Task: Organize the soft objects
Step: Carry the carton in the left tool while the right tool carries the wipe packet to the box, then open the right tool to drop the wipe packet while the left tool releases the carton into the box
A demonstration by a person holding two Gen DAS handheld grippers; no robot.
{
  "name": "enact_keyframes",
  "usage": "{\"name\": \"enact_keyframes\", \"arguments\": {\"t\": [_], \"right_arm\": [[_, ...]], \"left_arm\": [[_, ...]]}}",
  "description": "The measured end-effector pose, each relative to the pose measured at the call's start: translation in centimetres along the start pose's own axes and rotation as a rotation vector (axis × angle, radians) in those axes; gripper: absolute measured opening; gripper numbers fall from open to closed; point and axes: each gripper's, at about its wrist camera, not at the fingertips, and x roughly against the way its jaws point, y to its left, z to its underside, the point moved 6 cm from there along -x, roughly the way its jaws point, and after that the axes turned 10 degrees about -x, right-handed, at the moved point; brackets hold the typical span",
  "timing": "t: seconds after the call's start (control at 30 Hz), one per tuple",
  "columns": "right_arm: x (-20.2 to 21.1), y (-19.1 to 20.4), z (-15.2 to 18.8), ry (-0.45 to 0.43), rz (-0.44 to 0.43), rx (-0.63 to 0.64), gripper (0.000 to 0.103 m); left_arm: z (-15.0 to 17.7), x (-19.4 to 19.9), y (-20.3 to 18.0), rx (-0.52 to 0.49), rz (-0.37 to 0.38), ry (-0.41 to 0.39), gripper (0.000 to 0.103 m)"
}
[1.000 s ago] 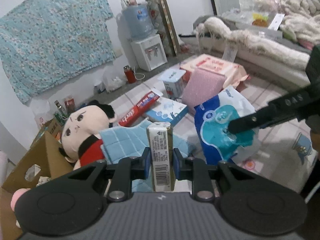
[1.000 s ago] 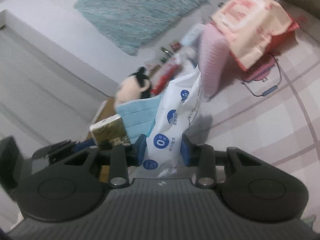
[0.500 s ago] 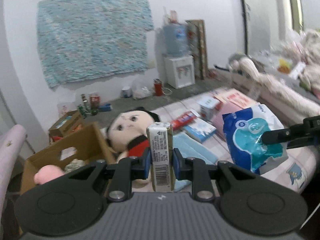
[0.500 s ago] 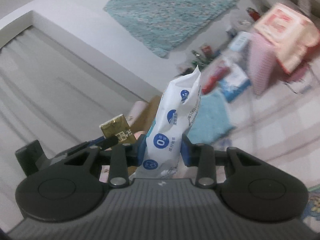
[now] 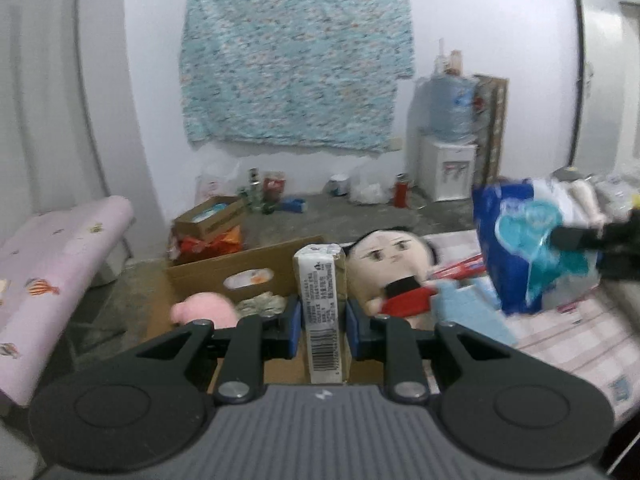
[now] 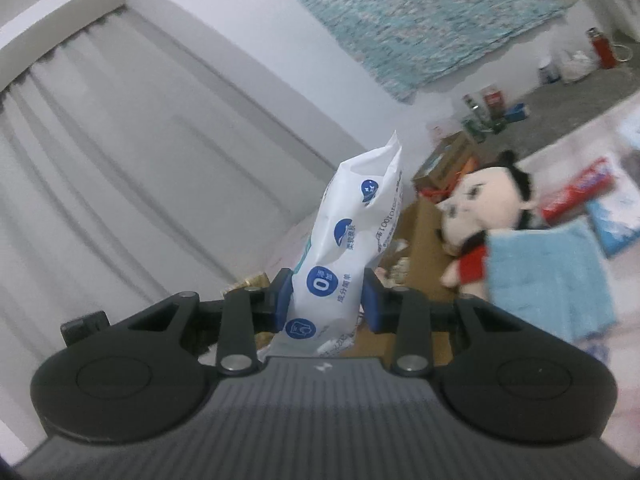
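Left hand-held gripper (image 5: 323, 326) is clamped on an upright olive tissue pack (image 5: 322, 312) at lower centre of the frame; its label shows a barcode, the other print unreadable. Behind it sits a cardboard box (image 5: 224, 276). Right hand-held gripper (image 6: 326, 304) is closed around a white wipes pack (image 6: 348, 252) at centre frame, printed "0" in a blue circle. Doll (image 6: 484, 216) lies right of centre.

Likely a home: water dispenser (image 5: 447, 168), grey curtains (image 6: 100, 168), doll (image 5: 390, 268).
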Motion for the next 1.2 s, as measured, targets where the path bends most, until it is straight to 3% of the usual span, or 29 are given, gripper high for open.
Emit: {"name": "enact_keyframes", "arguments": {"t": [0.27, 0.47, 0.6, 0.73, 0.97, 1.1, 1.2], "right_arm": [[-10.3, 3.4, -0.1, 0.116, 0.054, 0.052, 0.035], [-20.2, 2.9, 0.2, 0.236, 0.166, 0.11, 0.035], [-26.8, 2.4, 0.3, 0.35, 0.262, 0.17, 0.035], [-32.0, 2.3, 0.9, 0.424, 0.479, 0.353, 0.035], [-36.2, 2.3, 2.4, 0.525, 0.829, 0.739, 0.035], [-37.4, 0.7, 1.8, 0.55, 0.836, 0.602, 0.036], [-37.8, 0.9, 3.0, 0.563, 0.844, 0.645, 0.043]], "left_arm": [[2.6, -7.5, 5.4, -0.031, -0.079, 0.171, 0.024], [5.7, -13.3, 8.2, -0.004, -0.103, 0.294, 0.024], [7.6, -14.2, 9.0, 0.015, -0.069, 0.303, 0.024], [8.7, -15.0, 9.1, 0.001, -0.06, 0.317, 0.024], [9.3, -16.2, 8.7, -0.029, -0.041, 0.32, 0.024], [9.2, -16.6, 8.5, 0.002, -0.016, 0.307, 0.025], [9.4, -16.5, 8.5, 0.012, -0.018, 0.309, 0.025]]}}
